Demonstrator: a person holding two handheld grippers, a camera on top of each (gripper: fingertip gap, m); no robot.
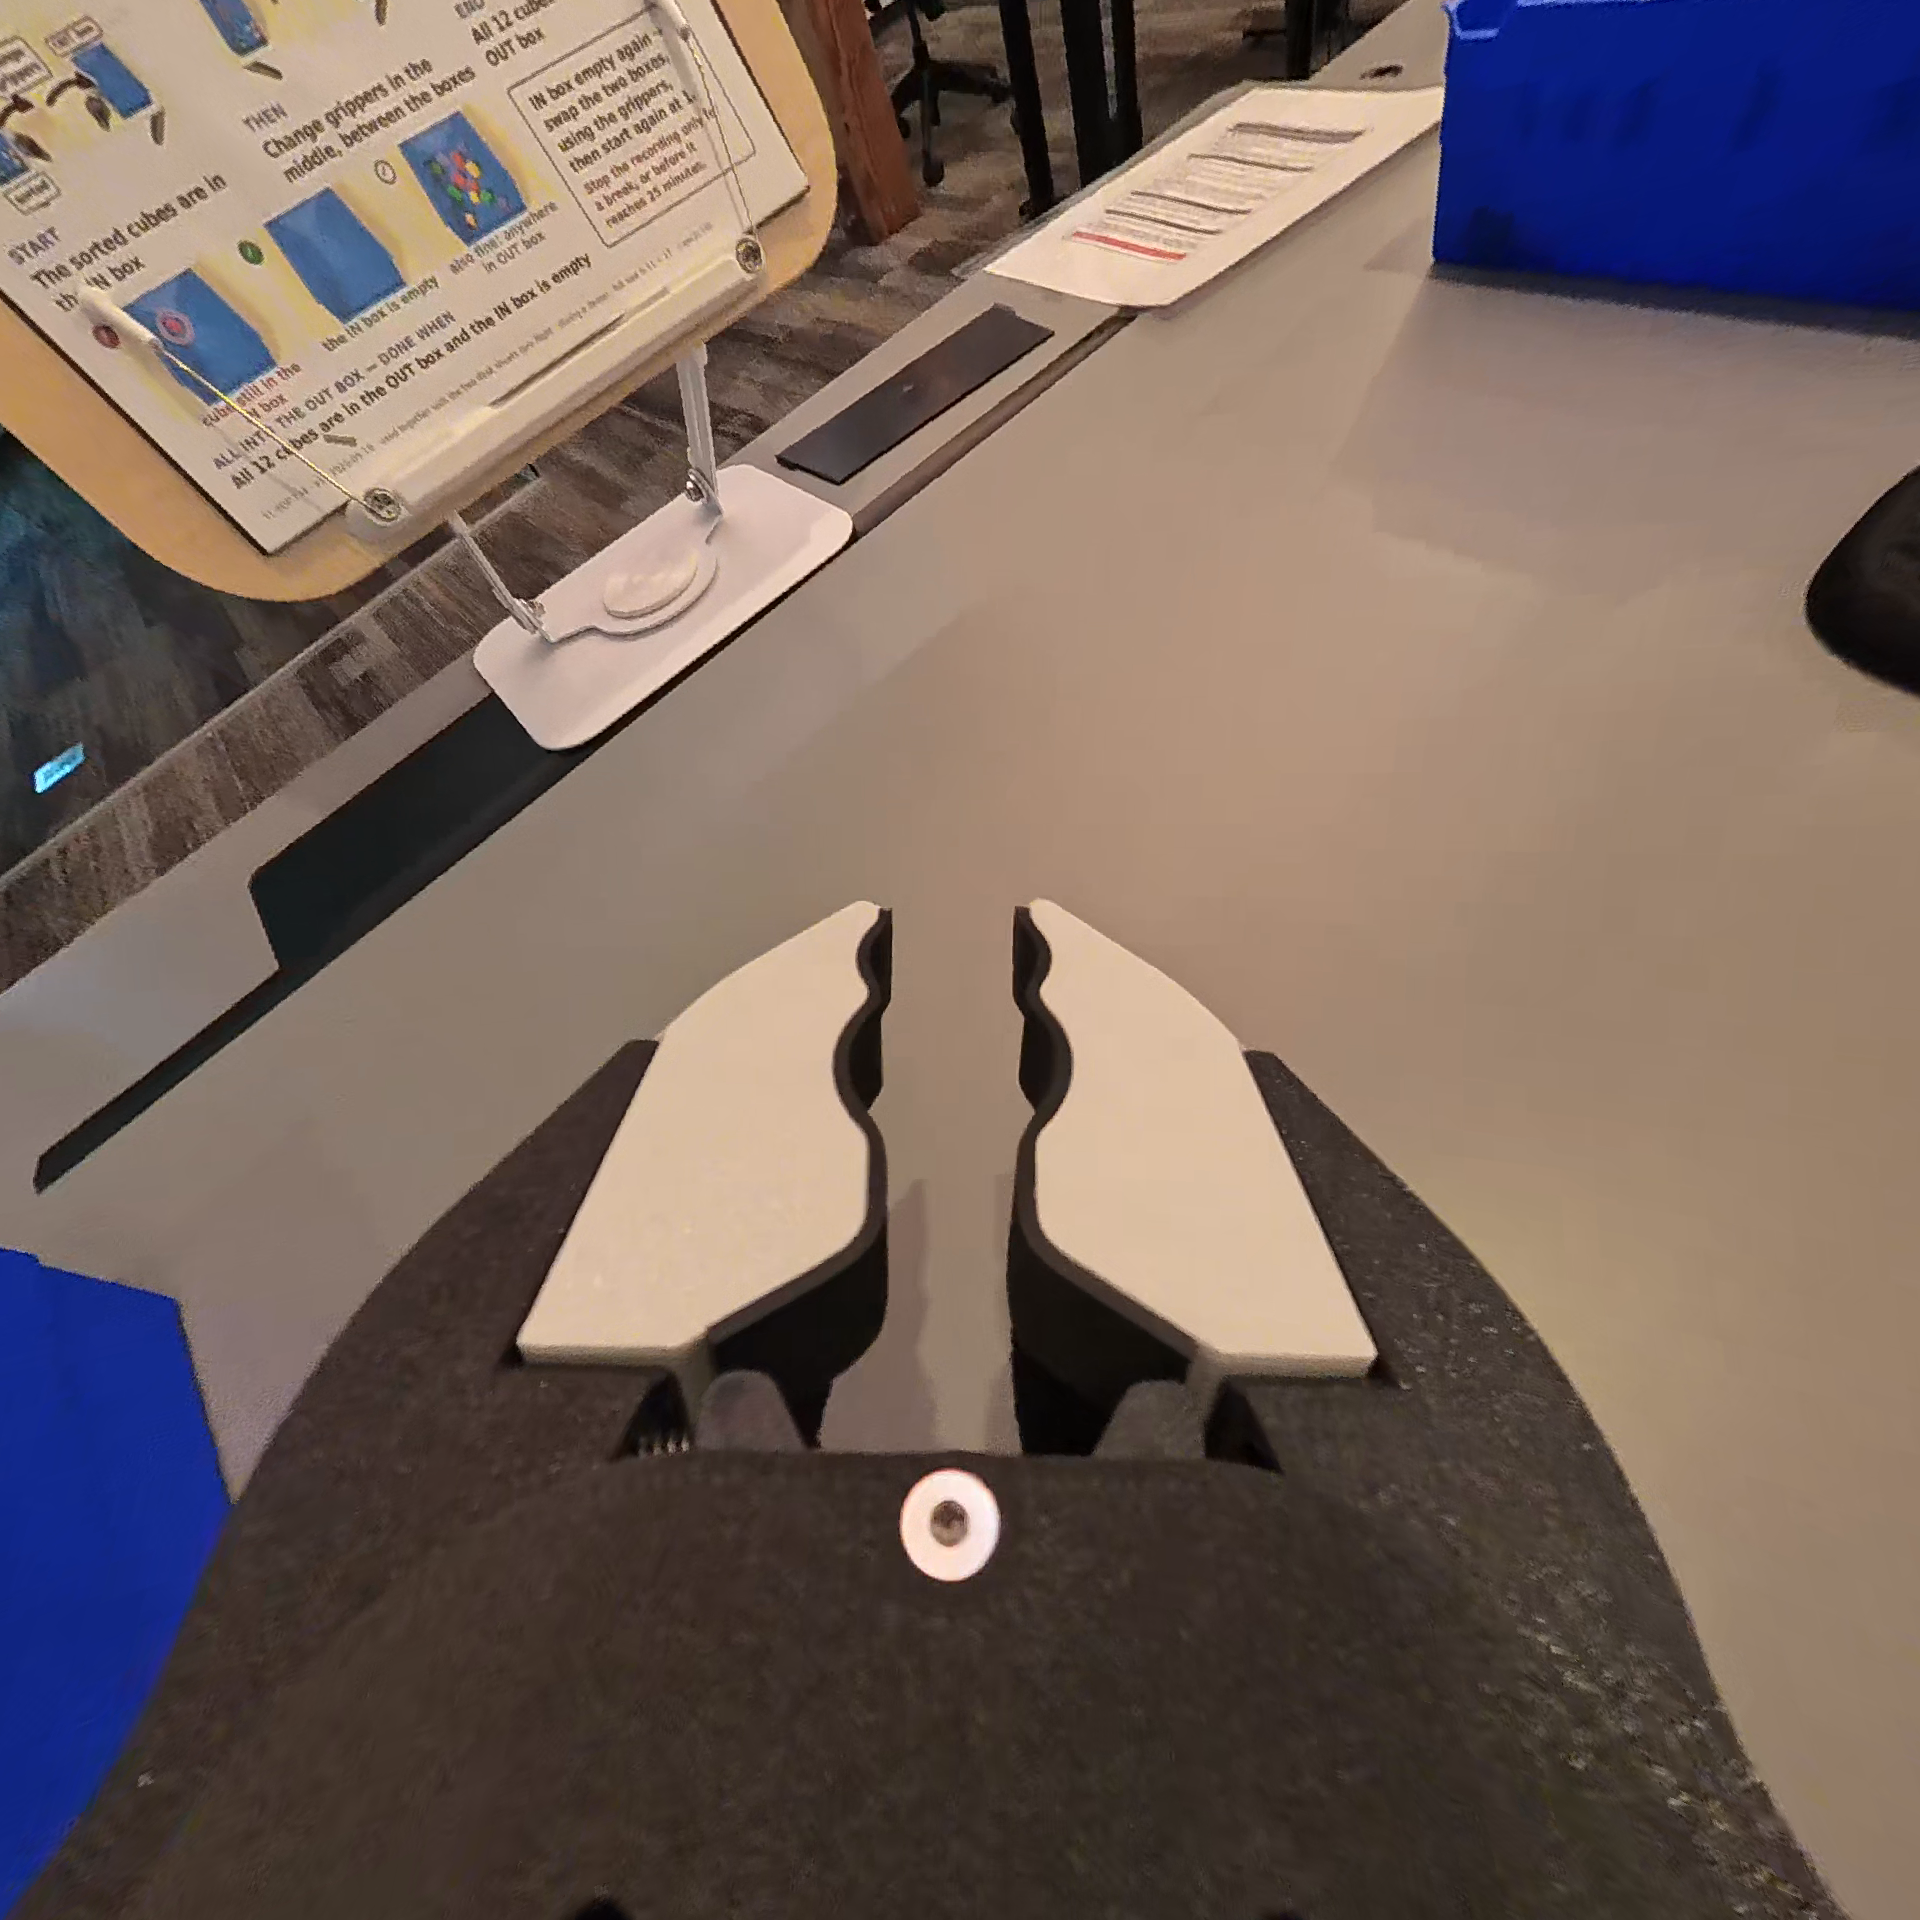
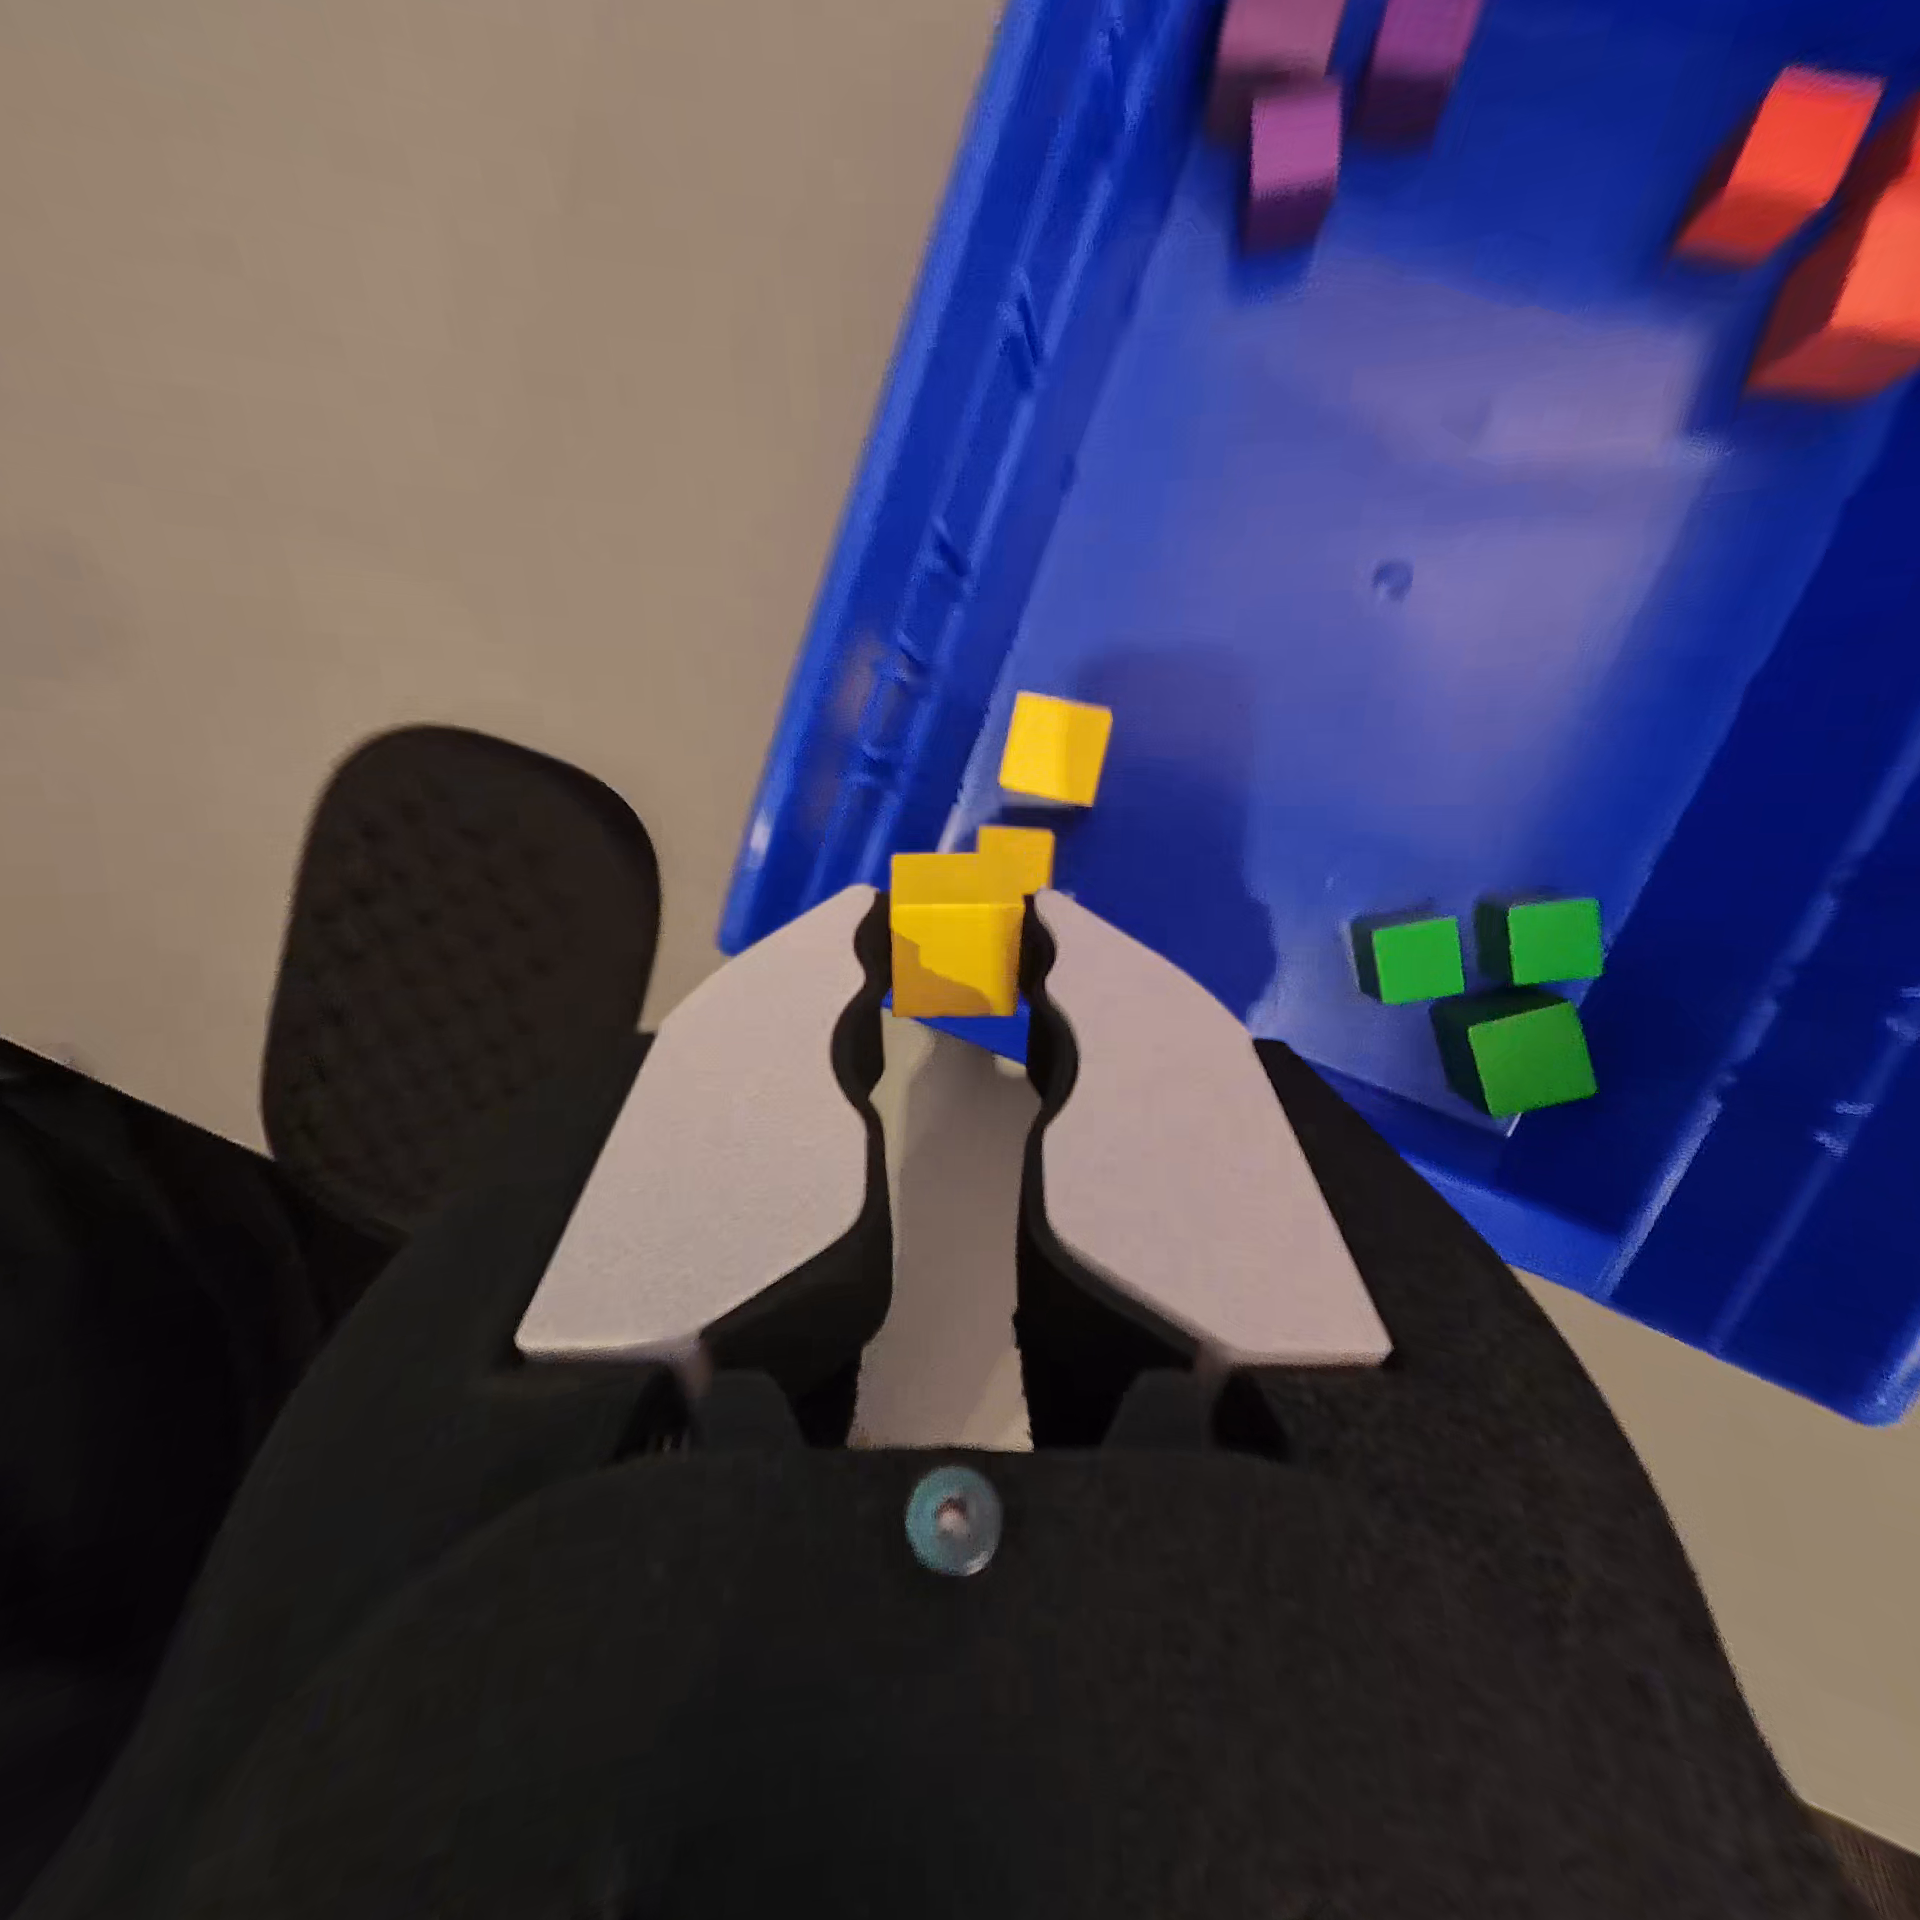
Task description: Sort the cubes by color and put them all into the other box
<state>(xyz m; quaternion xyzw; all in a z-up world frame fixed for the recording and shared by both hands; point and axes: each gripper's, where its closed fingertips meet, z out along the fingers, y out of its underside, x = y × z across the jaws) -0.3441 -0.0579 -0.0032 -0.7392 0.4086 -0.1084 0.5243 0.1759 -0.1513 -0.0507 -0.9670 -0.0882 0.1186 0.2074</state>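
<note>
left wrist view: the left gripper [image 1: 951, 914], with pale grey finger plates on a black textured body, hangs over a plain grey tabletop [image 1: 1351, 727] with its two fingers apart and nothing between them. at the far left edge of the table stands a light wooden document stand [image 1: 436, 270] on a white metal foot, carrying a printed instruction sheet with small pictures. beside it, along the table edge, lie a flat black rectangular strip [image 1: 914, 390] and a white printed paper sheet [image 1: 1216, 197]. a blue plastic box [image 1: 1683, 156] sits at the upper right, only its outer wall showing, and another blue plastic wall [image 1: 94, 1455] cuts in at the lower left. a dark rounded shape [image 1: 1870, 582] pokes in at the right edge; what it is cannot be told.

right wrist view: the right gripper [image 2: 956, 925] is clamped on a yellow wooden cube [image 2: 951, 956] held at its fingertips, right above the near corner of an open blue plastic bin [image 2: 1455, 623]. inside the bin, two more yellow cubes [image 2: 1055, 748] lie near that corner, three green cubes [image 2: 1486, 987] cluster close together further right, blurred purple cubes [image 2: 1294, 145] sit at the far end, and blurred red-orange cubes [image 2: 1808, 208] at the far right. a black dimpled pad [image 2: 457, 966] rests on the table left of the bin.
</note>
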